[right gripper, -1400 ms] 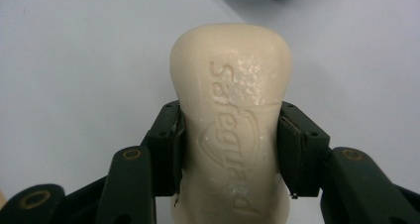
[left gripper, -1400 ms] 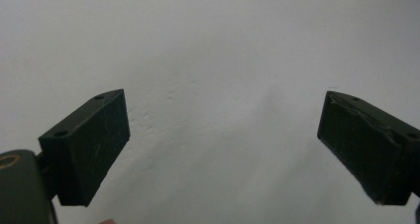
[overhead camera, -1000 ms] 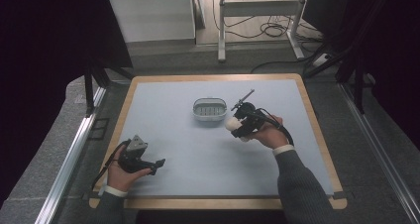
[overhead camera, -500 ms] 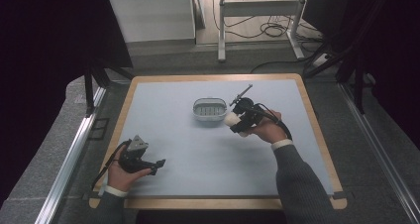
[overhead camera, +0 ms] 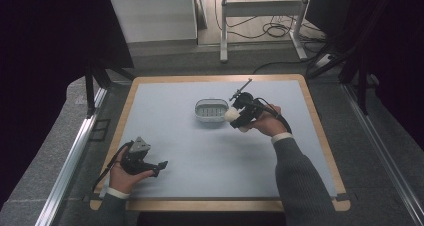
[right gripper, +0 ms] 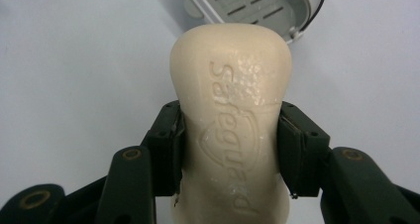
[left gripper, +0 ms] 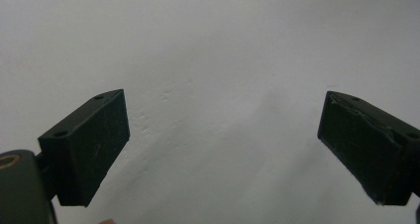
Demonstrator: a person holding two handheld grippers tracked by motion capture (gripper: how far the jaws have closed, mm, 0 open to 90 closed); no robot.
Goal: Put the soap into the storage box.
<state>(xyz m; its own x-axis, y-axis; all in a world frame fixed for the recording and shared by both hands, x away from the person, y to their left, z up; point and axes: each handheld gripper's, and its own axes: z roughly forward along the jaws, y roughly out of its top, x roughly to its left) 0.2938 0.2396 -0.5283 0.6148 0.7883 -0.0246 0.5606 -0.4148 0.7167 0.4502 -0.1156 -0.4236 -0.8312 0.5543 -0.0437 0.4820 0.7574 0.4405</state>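
1. A cream bar of soap (right gripper: 230,130), stamped "Safeguard", is pinched across its narrow waist by the right hand-held gripper (right gripper: 230,149); the waist likely keeps the bar from slipping.
2. The bar is held above the surface (overhead camera: 200,156), just beside a slotted soap dish (overhead camera: 211,110); the dish's near rim is seen past the bar's tip, so a drop-in is judged likely.
3. The bar is carried lengthwise, tip toward the dish.
4. The left hand-held gripper (overhead camera: 159,166) is rested low at the near-left, jaws spread wide over bare surface, nothing between them, apparently parked clear.
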